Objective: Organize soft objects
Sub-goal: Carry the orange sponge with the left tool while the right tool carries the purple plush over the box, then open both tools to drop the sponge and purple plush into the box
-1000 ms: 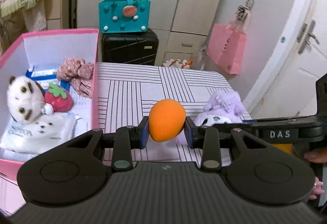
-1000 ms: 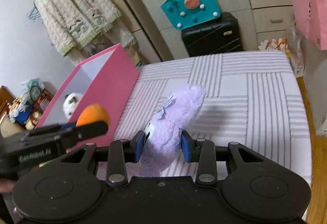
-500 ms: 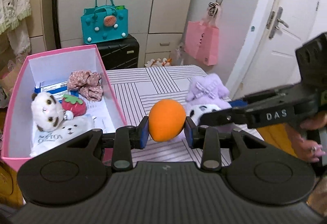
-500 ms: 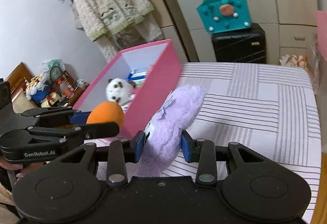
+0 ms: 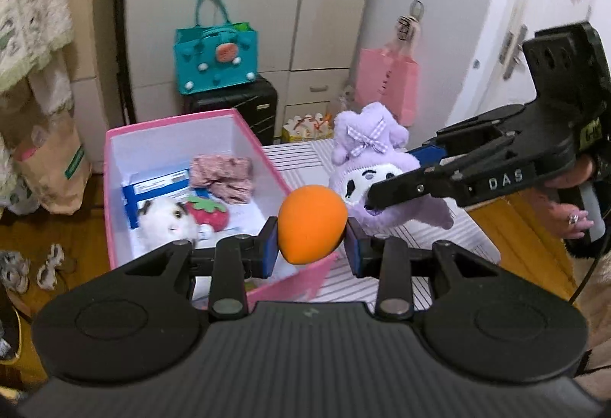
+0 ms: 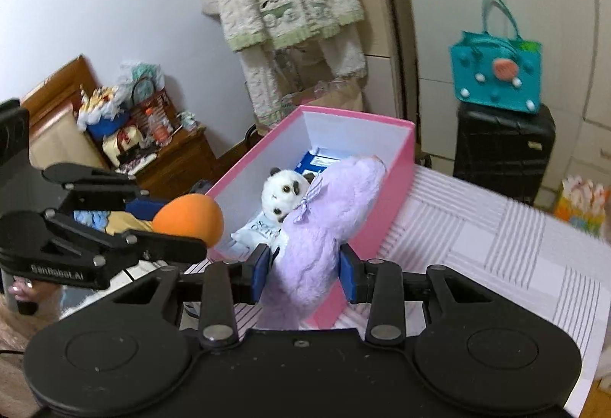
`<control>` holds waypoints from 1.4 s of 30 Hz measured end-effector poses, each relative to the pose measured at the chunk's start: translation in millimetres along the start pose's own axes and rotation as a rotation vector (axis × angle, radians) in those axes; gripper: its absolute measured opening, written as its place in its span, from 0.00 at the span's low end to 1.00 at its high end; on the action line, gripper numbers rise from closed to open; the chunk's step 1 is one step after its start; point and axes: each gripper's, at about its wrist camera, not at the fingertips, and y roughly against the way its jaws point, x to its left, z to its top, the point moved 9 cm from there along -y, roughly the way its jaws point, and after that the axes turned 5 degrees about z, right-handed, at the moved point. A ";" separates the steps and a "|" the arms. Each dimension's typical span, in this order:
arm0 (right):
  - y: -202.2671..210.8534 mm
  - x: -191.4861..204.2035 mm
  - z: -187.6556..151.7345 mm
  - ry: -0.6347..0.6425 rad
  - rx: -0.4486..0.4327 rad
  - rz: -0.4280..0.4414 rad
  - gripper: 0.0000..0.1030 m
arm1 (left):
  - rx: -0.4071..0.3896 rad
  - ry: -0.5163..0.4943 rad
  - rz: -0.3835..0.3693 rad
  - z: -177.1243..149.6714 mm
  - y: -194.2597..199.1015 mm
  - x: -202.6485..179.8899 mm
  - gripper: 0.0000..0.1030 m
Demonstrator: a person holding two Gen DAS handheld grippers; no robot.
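I have the left gripper (image 5: pixel 311 240) closed on the orange foam ball (image 5: pixel 312 223), both pads pressed into its sides, and the right gripper (image 6: pixel 303 275) closed around the middle of the purple plush (image 6: pixel 324 227). Both loads hang above the near end of the pink box (image 5: pixel 114 189), which sits just ahead of and below each claw. Inside it, forward of my left fingers, lie the white panda plush (image 5: pixel 166 217), the strawberry toy (image 5: pixel 208 213) and a scrunchie (image 5: pixel 223 173).

To do this well, I judge I should carry each claw past the near wall before letting go, and lower first. The ball will likely roll, so I would release it low, against the panda. The plush flops; I would set it on the bare floor nearer me.
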 end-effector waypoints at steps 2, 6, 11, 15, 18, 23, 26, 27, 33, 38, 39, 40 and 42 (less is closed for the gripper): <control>-13.1 3.8 7.0 0.024 0.026 0.006 0.42 | 0.005 0.039 0.004 2.1 -3.4 16.2 0.33; -45.4 10.8 17.7 0.091 0.101 -0.004 0.42 | 0.033 0.093 0.027 1.7 -17.8 45.1 0.33; -84.2 10.0 24.3 0.151 0.208 0.003 0.42 | 0.085 0.132 0.038 -5.3 -42.4 66.4 0.33; -111.7 1.1 19.0 0.162 0.295 -0.004 0.42 | 0.107 0.180 0.052 -10.0 -58.8 85.2 0.33; -129.9 -5.4 14.8 0.179 0.346 -0.036 0.42 | 0.114 0.201 0.066 -12.3 -64.9 95.5 0.33; -148.5 -14.9 14.9 0.239 0.405 -0.089 0.45 | 0.110 0.216 0.072 -12.4 -70.9 101.1 0.33; -151.4 -16.3 20.1 0.334 0.376 -0.167 0.48 | 0.120 0.215 0.065 -13.4 -74.3 100.0 0.33; -150.5 -16.9 21.0 0.356 0.366 -0.195 0.48 | 0.126 0.214 0.063 -13.8 -75.9 99.4 0.33; -132.1 -20.1 31.6 0.335 0.273 -0.213 0.48 | 0.148 0.197 0.055 -14.5 -86.3 96.8 0.33; -98.6 -23.2 37.0 0.204 0.136 -0.147 0.49 | 0.168 0.166 0.046 -17.3 -100.0 90.3 0.33; -95.0 -25.1 35.8 0.180 0.114 -0.135 0.49 | 0.175 0.160 0.047 -18.3 -103.5 89.3 0.33; -88.2 -26.0 34.0 0.157 0.090 -0.125 0.49 | 0.181 0.154 0.048 -19.1 -106.0 88.7 0.33; -77.3 -26.6 29.8 0.124 0.045 -0.110 0.49 | 0.196 0.141 0.051 -20.5 -113.5 86.2 0.33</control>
